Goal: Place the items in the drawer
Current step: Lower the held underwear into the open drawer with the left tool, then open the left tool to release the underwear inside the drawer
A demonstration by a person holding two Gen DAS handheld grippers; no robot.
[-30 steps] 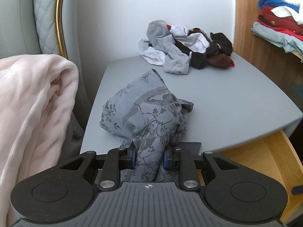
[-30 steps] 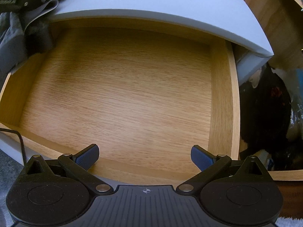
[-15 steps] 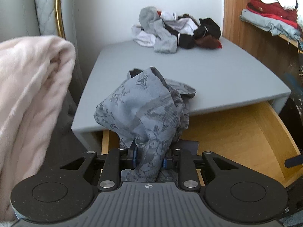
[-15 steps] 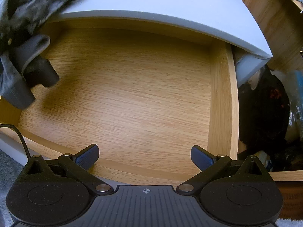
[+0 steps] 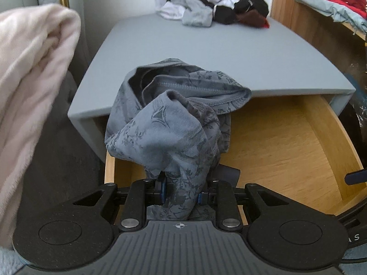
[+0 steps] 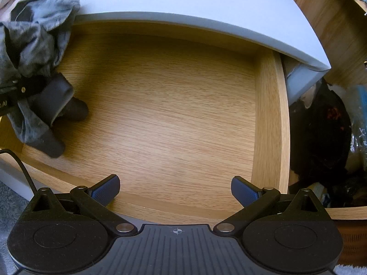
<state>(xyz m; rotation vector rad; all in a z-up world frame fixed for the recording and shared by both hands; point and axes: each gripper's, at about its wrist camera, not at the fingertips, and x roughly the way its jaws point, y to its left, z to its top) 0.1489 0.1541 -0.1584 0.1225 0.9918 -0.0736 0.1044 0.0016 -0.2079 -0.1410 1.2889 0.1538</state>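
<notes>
Moved since a second ago: left gripper (image 5: 181, 189) has carried the patterned grey garment (image 5: 169, 123) off the grey nightstand top (image 5: 206, 52) and out over the open wooden drawer (image 6: 165, 114); the right gripper has barely shifted.

Nearest, left gripper: clamped on the garment's bunched lower end, blue pads pressed into the cloth on both sides.

Nearest, right gripper (image 6: 175, 190): fingers spread wide, holding nothing, hovering at the drawer's near edge.

Key relation: garment hangs directly ahead of and below the left gripper, over the drawer's left near corner; its long axis runs roughly up and down, and the right wrist view suggests the dark lower end is touching or nearly touching the drawer floor. Left gripper is the nearer one; right gripper stands well apart to the right.

Upper fold: appears to drape at the nightstand top's near edge.

Drawer contents: bare wood floor, apart from the arriving garment.

Likely next move: lower and release.

Far, nightstand back: pile of socks and underwear (image 5: 213, 9), grey, white, black and maroon, waiting.

Far right: wooden shelf with folded clothes (image 5: 330, 2).

Left: pale pink blanket (image 5: 29, 87).
</notes>
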